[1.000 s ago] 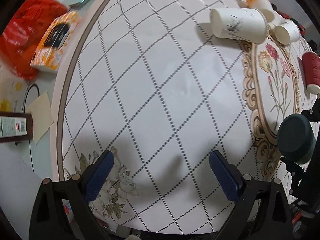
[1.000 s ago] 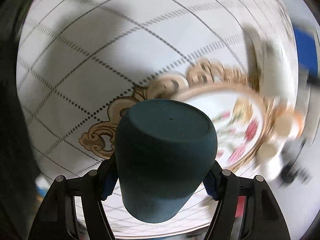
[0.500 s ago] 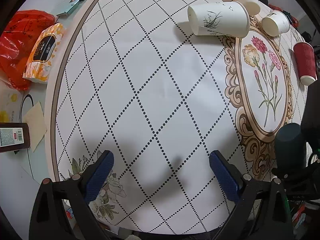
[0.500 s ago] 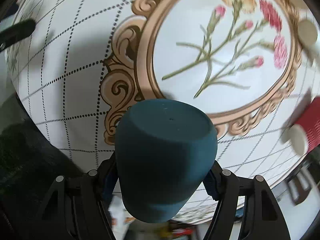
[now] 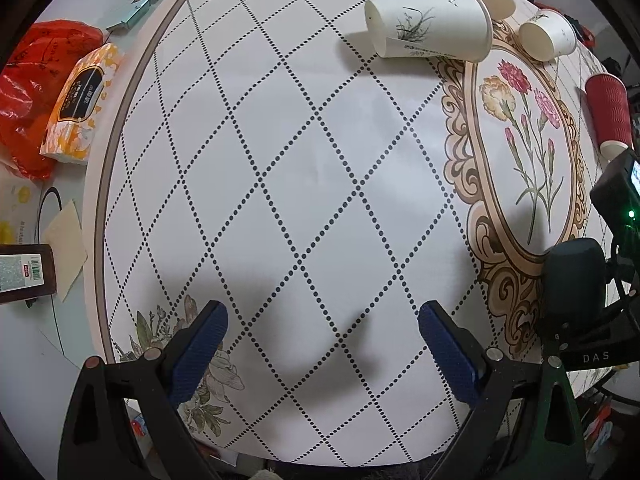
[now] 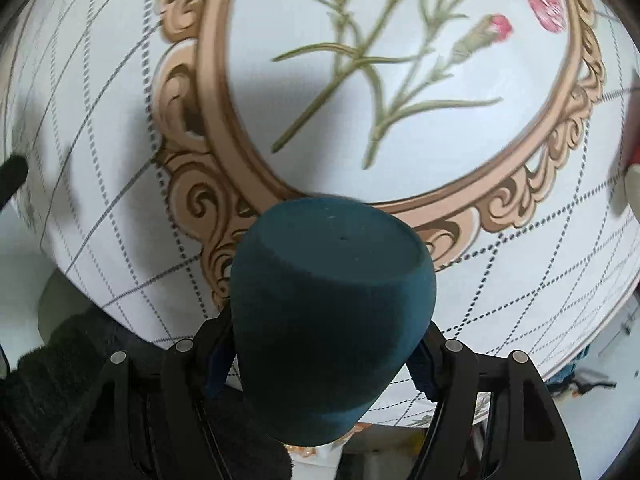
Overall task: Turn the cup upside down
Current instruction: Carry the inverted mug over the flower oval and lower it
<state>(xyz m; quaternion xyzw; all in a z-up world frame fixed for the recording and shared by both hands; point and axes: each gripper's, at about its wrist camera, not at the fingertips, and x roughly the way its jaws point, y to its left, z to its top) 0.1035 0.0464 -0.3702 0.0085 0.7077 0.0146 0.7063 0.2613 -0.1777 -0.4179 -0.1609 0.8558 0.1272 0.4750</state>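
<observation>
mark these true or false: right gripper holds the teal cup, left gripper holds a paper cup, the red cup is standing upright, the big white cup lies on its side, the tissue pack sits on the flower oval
1. The right gripper grips the teal cup. True.
2. The left gripper holds a paper cup. False: its fingers are spread with nothing between them.
3. The red cup stands upright. False: it lies on its side.
4. The big white cup lies on its side. True.
5. The tissue pack sits on the flower oval. False: it lies off the tablecloth, beside the red bag.
</observation>
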